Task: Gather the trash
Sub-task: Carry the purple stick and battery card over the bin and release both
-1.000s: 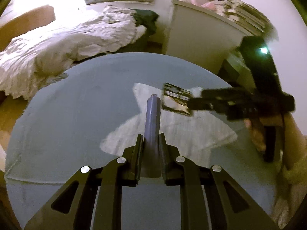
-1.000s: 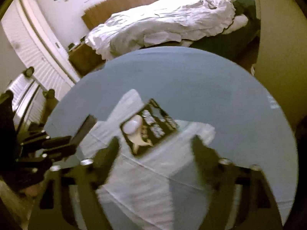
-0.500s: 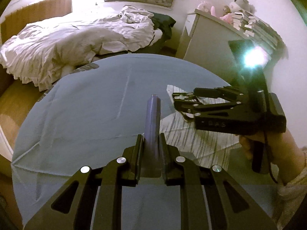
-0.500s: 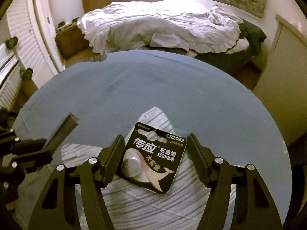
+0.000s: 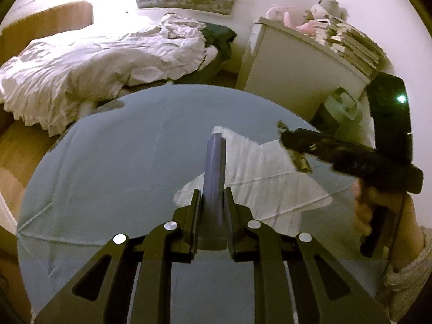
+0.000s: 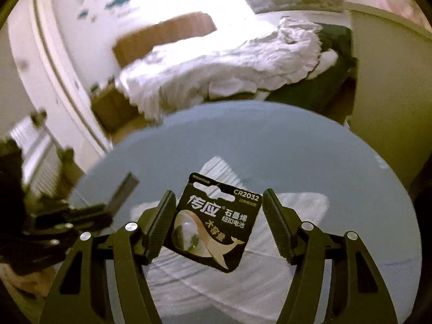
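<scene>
Right gripper (image 6: 217,224): ribbed black pads closed on the side edges of a battery card (image 6: 216,222), a flat, glossy black blister pack printed "CR2032" with a clear round bubble at its lower left. The card sits tilted at lower centre of the right wrist view, lifted clear of the surface; in the left wrist view it shows edge-on at the right gripper's tip (image 5: 295,149), centre right.

Left gripper (image 5: 213,213): jaws nearly together, clamping a narrow, flat, blue-grey strip (image 5: 214,178) that stands straight out between the pads (matte, square-ended) at lower centre of the frame.

Below both lies a white striped cloth (image 5: 259,178), creased, spread on a round table (image 5: 108,175) under a smooth blue-grey cover with faint fold lines.

A hand (image 5: 378,210) in a knit cuff holds the right gripper's handle at the right edge. Beyond the table: a bed (image 5: 94,62) with crumpled white bedding, upper left, and a pale cabinet (image 5: 297,73), upper right.
</scene>
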The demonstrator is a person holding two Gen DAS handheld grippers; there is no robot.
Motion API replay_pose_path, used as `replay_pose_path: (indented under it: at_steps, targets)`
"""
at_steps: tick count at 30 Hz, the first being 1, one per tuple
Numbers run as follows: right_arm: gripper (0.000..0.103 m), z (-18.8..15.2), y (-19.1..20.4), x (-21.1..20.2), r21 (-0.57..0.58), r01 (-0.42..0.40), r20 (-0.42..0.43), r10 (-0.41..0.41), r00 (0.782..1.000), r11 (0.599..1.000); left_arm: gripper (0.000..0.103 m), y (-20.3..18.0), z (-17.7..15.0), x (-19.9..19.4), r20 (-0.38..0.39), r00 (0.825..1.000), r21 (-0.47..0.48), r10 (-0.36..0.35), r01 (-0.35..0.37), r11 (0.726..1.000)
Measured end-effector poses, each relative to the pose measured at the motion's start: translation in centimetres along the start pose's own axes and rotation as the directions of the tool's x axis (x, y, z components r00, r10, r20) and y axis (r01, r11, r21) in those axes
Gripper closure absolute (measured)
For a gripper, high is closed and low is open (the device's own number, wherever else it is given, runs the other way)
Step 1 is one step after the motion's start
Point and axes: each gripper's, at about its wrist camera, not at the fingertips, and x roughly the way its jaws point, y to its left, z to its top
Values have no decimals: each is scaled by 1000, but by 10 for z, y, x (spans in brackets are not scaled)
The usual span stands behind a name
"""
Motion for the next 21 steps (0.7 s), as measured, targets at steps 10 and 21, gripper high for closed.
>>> replay_pose_path:
  at_steps: [10, 21]
  targets:
    - [37, -20, -124, -115, 272, 17, 183, -69, 981, 962, 86, -96, 32, 27, -2, 995, 138, -103, 102, 985]
    - [37, -79, -251, -193, 510, 65, 270, -231, 935, 858, 86, -229, 50, 83, -74, 960, 250, -270, 280, 927]
